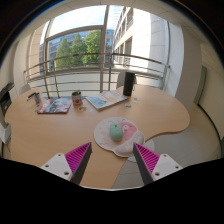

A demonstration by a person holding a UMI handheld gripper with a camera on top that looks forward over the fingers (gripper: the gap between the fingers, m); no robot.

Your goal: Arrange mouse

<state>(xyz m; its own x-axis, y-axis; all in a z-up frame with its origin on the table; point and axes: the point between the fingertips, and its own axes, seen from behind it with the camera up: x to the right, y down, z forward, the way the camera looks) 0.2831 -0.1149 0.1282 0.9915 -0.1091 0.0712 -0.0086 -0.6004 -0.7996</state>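
Note:
A pale green mouse (116, 130) lies on a round pink-and-white mouse pad (119, 137) on the wooden table (50, 135), just ahead of my fingers. My gripper (113, 159) is open, its pink-padded fingers (77, 160) spread wide with nothing between them. The mouse sits apart from both fingers, slightly beyond their tips and about centred between them.
At the table's far side lie a magazine (54, 104), a green cup (77, 98), an open booklet (105, 100) and a dark upright box (128, 84). A railing and large windows stand behind. A grey surface lies below the table's near edge.

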